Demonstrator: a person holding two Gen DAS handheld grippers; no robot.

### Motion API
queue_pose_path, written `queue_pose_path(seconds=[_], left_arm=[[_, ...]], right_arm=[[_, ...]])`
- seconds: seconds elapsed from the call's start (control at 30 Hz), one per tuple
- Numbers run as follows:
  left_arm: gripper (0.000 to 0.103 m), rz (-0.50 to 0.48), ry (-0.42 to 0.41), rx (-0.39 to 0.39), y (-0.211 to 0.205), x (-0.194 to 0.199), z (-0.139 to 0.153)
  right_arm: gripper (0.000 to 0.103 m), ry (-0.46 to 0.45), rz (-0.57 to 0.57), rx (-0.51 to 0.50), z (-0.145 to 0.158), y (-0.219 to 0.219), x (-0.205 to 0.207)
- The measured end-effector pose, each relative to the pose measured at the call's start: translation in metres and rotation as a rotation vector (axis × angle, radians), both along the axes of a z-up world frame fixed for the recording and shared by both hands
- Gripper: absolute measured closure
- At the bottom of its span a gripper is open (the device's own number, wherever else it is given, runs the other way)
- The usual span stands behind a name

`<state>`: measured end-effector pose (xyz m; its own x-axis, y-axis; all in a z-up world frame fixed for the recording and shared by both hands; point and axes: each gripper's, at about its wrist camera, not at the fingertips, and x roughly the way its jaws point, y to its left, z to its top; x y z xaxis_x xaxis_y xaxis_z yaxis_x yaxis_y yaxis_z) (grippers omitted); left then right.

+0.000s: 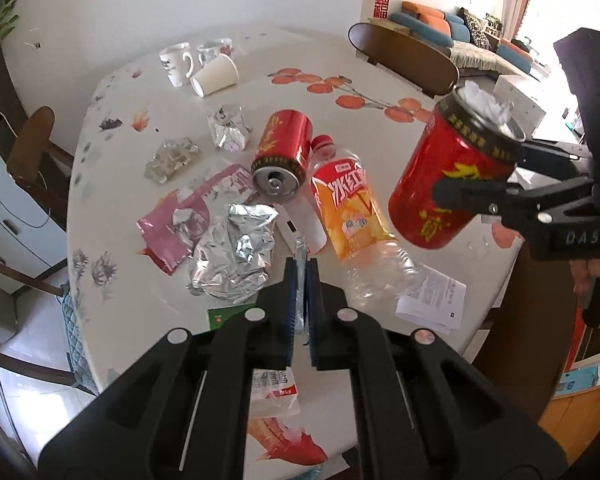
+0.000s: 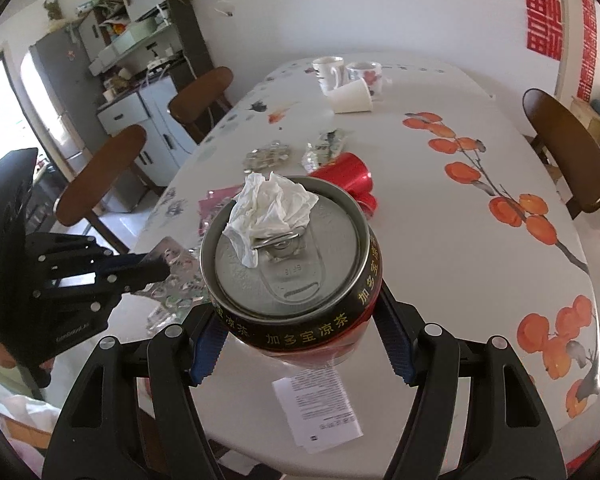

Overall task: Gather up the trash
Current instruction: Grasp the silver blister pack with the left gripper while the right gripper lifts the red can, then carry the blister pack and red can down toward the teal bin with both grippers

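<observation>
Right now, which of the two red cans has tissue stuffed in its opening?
The red can held off the table in the right gripper; white tissue sticks out of it. The other can lies on the table.

two mugs [image 1: 176,62], floral table [image 2: 440,208], wooden chairs [image 2: 568,152], sofa [image 1: 432,26]

white wall [image 2: 340,8], dark wood chairs [image 2: 100,176] w/ sofa [image 1: 428,24] behind.

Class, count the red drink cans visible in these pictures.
2: one can held off the table in the right claw, one can lying on the table beside the bottle. Others may be hidden.
</observation>
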<state>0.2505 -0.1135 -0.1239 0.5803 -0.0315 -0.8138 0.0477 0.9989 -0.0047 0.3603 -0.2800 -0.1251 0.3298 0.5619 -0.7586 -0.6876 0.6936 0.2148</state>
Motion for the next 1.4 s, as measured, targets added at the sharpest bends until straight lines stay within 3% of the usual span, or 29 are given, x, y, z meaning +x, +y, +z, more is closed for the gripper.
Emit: queue_pose_path(seconds=[0.7,1.4], left_arm=[[0.099,0.105,-0.090,0.047,0.055,-0.042,0.053],[0.099,0.189,-0.132,0.058,0.105,-0.120,0.076]], right_arm=[[0.036,0.025,0.154,0.085,0.039,0.040,-0.034],[0.036,0.020,0.305,0.107,0.065,0.103,-0.103]])
